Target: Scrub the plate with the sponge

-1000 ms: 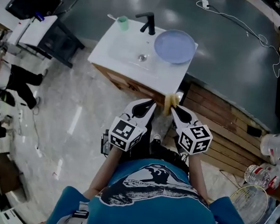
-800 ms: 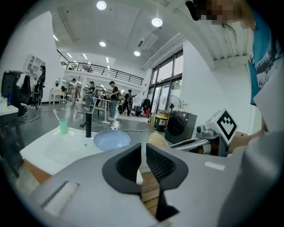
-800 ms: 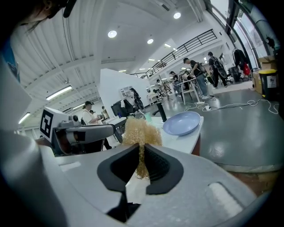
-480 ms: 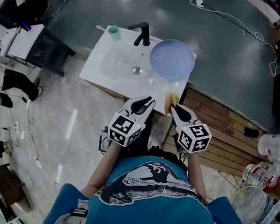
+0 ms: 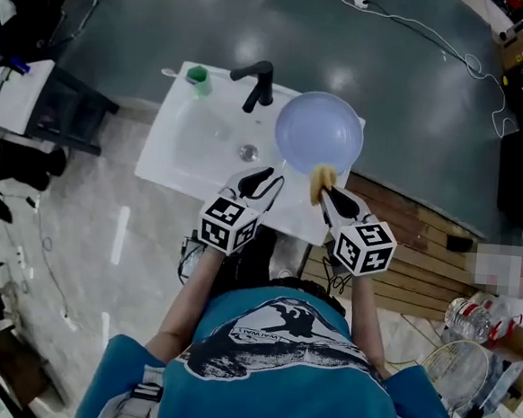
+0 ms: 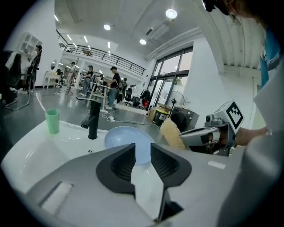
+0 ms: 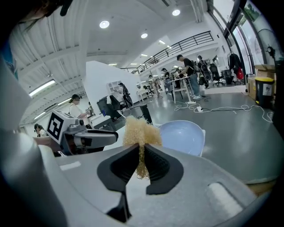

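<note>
head view, blue plate (image 5: 319, 131) on sink (image 5: 193, 144), right hand-held gripper (image 5: 326, 192) clamping sponge (image 5: 321, 176), left hand-held gripper (image 5: 268, 177) just opened wider, empty

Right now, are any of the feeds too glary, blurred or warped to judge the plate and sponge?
Head view: dim overall, glare patches on the grey floor, yet the plate and sponge read clearly. Left gripper view: strong fisheye bending, dark corners, plate clear. Right gripper view: same fisheye, bright ceiling lamps, sponge crisp between the jaws.
</note>
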Motion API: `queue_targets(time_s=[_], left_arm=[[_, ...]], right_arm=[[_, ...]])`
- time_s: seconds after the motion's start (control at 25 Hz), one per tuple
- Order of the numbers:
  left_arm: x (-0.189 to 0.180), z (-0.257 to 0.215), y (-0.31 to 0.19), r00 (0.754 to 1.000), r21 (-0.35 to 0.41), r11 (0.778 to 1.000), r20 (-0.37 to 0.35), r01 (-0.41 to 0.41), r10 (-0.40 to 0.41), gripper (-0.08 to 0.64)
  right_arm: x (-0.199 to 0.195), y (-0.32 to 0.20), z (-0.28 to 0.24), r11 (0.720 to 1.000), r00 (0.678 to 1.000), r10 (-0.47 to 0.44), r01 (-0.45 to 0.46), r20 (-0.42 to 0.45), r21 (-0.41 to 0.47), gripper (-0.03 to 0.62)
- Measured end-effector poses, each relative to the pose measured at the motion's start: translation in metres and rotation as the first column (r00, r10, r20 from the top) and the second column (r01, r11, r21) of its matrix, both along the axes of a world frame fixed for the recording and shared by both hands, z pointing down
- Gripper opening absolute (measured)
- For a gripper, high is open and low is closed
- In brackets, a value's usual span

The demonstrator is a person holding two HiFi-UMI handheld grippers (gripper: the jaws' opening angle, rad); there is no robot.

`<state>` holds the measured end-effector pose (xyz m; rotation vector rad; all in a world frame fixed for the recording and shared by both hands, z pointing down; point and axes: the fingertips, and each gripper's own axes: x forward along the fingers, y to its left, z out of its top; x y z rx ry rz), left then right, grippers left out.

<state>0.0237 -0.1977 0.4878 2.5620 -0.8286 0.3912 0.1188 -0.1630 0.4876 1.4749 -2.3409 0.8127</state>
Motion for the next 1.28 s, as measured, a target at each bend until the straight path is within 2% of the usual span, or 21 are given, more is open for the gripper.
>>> queue_targets(time_s=[0.2,0.36,0.56,0.72,0.92,1.12,1.28], left_arm=[[0.0,0.029,-0.034,0.999,-0.077,0.996,0.011,-0.044,0.045,0.164],[0.006,0.058,-0.053,0.994,-0.134,0.987,0.052,-0.09,0.098,0.205],[0.018,0.092,-0.066,0.981,-0.198,0.969,0.09,-0.149,0.17,0.247],[0.028,0.11,-0.069,0.976,-0.256,0.951,0.078,-0.175,0.201,0.265],[0.03,0.126,-0.08,0.987,-0.312,0.942,0.055,-0.126,0.15,0.269],[0.028,0.135,-0.088,0.995,-0.331,0.942,0.065,-0.049,0.075,0.203],[0.03,0.135,-0.095,0.999,-0.329,0.944,0.038,-0.002,0.015,0.163]], right_arm=[[0.003,-0.041,0.006,1.0,0.997,-0.013,0.012,-0.07,-0.018,0.035],[0.009,-0.075,0.016,0.999,0.988,-0.039,0.035,-0.149,-0.031,0.035],[0.024,-0.119,0.039,0.997,0.969,-0.047,0.03,-0.241,-0.073,0.035],[0.04,-0.148,0.062,0.993,0.951,-0.047,0.01,-0.305,-0.122,0.035],[0.059,-0.176,0.082,0.986,0.935,-0.032,-0.028,-0.352,-0.162,0.035],[0.074,-0.195,0.098,0.978,0.923,-0.034,-0.048,-0.384,-0.201,0.035],[0.08,-0.209,0.113,0.969,0.904,-0.07,-0.038,-0.421,-0.243,0.035]])
